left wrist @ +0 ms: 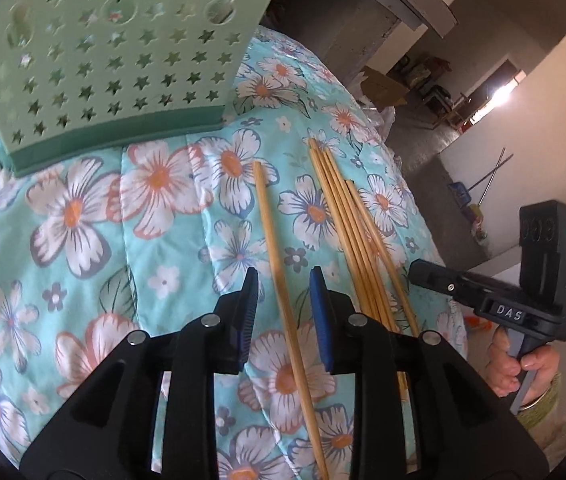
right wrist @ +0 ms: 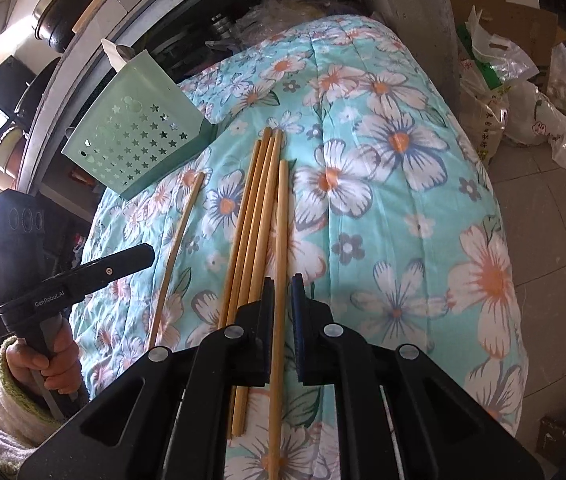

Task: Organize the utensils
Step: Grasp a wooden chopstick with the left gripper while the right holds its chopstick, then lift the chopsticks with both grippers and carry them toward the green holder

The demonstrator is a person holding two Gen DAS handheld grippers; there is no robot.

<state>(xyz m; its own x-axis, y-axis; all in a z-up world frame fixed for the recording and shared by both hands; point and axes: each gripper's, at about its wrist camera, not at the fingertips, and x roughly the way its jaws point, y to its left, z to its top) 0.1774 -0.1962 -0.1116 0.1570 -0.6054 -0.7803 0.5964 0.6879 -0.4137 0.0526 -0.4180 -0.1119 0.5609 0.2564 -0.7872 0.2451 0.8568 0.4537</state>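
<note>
Bamboo chopsticks lying loose in front of a green utensil holder

The green utensil holder (right wrist: 139,136) is pale plastic with a darker green base; its wall is pierced with star-shaped holes and it stands tilted on the flowered quilt (right wrist: 403,184). Near its base lies a single chopstick (left wrist: 273,240), plain light bamboo, flat on the quilt and apart from the others. Farther from the holder, beside that stick, a bundle of chopsticks (right wrist: 255,216) lies close together, nearly parallel, their far ends fanned slightly. The outermost chopstick (right wrist: 281,240), on the side of the bundle away from the holder, lies straight just beside the rest.
</note>
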